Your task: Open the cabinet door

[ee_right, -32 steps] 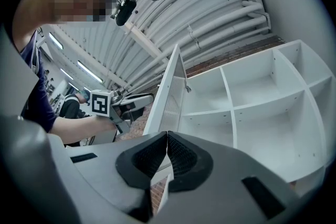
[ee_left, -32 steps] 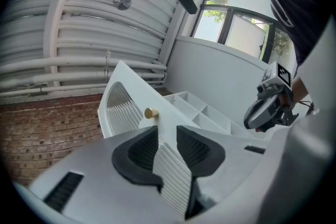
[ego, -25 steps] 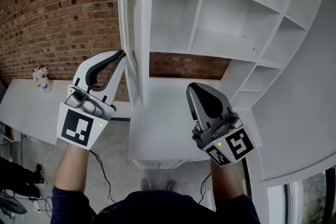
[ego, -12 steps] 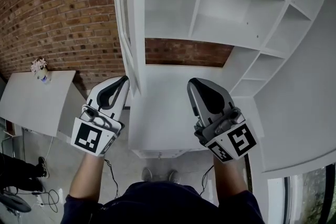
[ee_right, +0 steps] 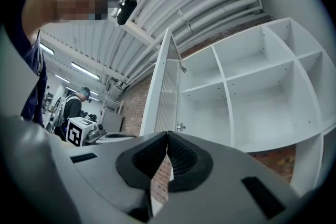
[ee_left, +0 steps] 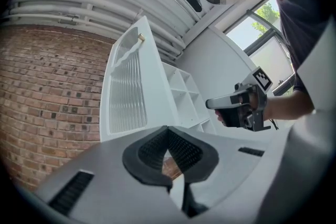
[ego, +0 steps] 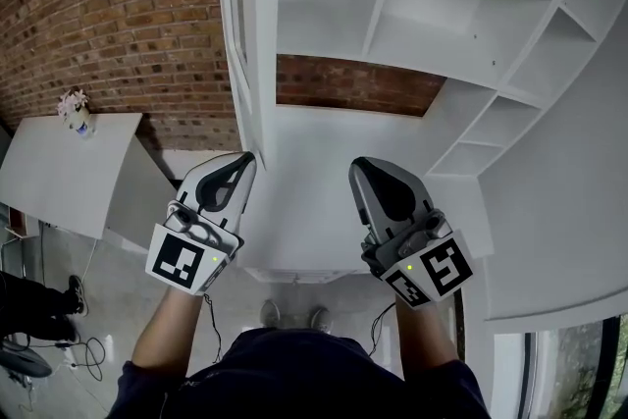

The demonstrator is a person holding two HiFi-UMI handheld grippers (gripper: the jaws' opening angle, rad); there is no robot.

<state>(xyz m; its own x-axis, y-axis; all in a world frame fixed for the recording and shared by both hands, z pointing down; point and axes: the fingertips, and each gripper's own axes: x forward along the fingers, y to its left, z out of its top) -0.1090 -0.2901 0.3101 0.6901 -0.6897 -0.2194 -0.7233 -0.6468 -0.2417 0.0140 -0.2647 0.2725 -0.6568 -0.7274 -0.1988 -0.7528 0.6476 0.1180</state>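
The white cabinet door (ego: 257, 34) stands swung open, edge-on in the head view, with the empty white shelves (ego: 392, 5) to its right. In the left gripper view the door (ee_left: 131, 92) shows its ribbed panel and a brass knob (ee_left: 140, 38) near its top edge. My left gripper (ego: 245, 160) hangs just below the door's lower corner, shut with nothing between its pads (ee_left: 168, 131). My right gripper (ego: 361, 167) is level with it in front of the lower counter, also shut and empty (ee_right: 167, 136). Neither gripper touches the door.
A white counter (ego: 314, 211) runs below the shelves, backed by a brick wall (ego: 118, 15). A white table (ego: 59, 172) at the left carries a small flower vase (ego: 77, 111). Cables lie on the floor (ego: 78, 348). Another person (ee_right: 73, 105) stands far off.
Both grippers have come down, the left one much further, away from the door's edge and in toward the counter. The brass knob has slid out of the top of the head view.
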